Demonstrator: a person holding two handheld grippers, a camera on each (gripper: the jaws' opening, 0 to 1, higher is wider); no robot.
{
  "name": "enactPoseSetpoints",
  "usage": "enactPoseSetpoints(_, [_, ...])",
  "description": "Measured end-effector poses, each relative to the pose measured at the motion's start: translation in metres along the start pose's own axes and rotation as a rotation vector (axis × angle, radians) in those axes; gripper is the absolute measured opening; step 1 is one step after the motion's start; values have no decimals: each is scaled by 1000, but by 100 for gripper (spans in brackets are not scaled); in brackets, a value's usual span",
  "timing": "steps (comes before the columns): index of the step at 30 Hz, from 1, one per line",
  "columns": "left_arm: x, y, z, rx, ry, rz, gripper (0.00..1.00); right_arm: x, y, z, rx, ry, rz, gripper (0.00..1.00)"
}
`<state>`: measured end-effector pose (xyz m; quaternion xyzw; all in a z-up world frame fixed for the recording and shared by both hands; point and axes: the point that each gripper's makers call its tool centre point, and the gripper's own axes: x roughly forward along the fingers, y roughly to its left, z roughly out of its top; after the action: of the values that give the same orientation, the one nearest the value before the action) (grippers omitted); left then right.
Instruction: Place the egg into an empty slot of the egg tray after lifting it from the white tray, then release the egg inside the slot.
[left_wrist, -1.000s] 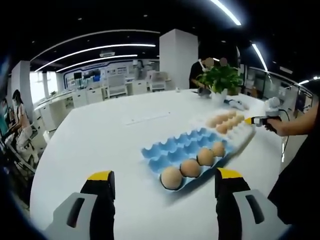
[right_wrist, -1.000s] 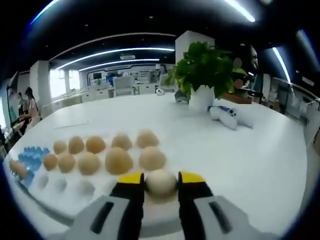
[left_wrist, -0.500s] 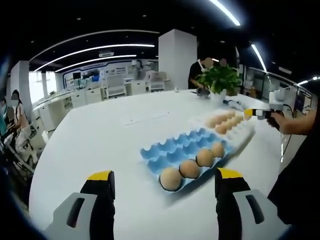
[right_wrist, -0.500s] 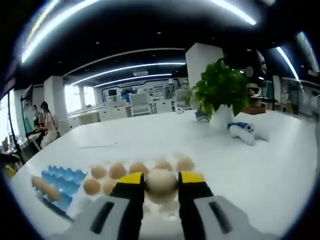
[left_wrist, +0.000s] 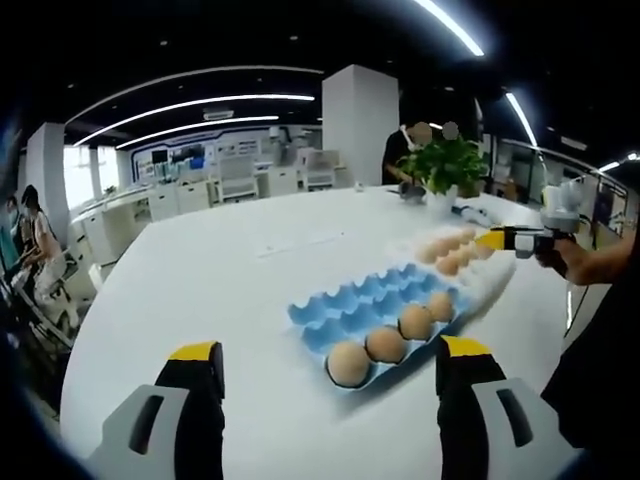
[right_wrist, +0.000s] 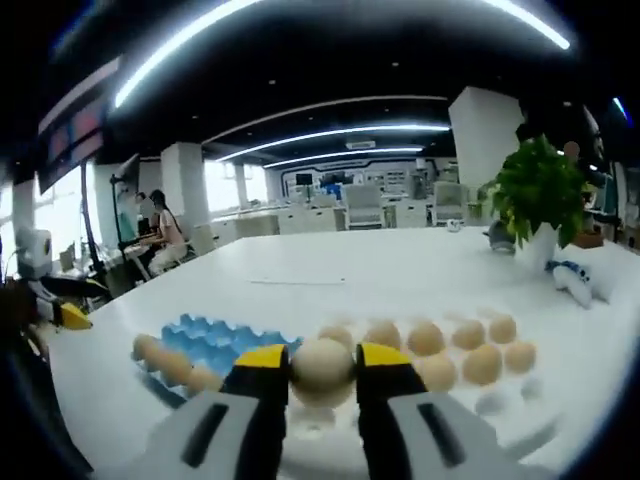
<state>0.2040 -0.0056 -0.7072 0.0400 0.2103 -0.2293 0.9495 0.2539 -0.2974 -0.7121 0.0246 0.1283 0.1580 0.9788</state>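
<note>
On the table, egg tray holds 4 eggs beside white tray.

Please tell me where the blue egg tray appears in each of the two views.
Left gripper view: the blue egg tray lies right of centre, between the open jaws.
Right gripper view: it lies lower left, beyond the held egg.
Shared landmark: the potted plant.
</note>
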Motion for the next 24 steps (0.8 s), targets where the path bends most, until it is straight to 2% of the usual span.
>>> enactPoseSetpoints(8, [-1,0,-2,-4,6,0,87,15,35,-20,-24,48,116,26])
enactPoseSetpoints(10, [-1,0,-3,-2,12,-2,86,18,42,-26,-59,59,136,26])
enactPoseSetpoints(12, [-1,0,-6,5,25,-2,86,21,46,-29,-67,58,142,26])
enactPoseSetpoints(24, [-1,-1,-5,0,20,-8,85,34,63,-46,-100,89,192,26])
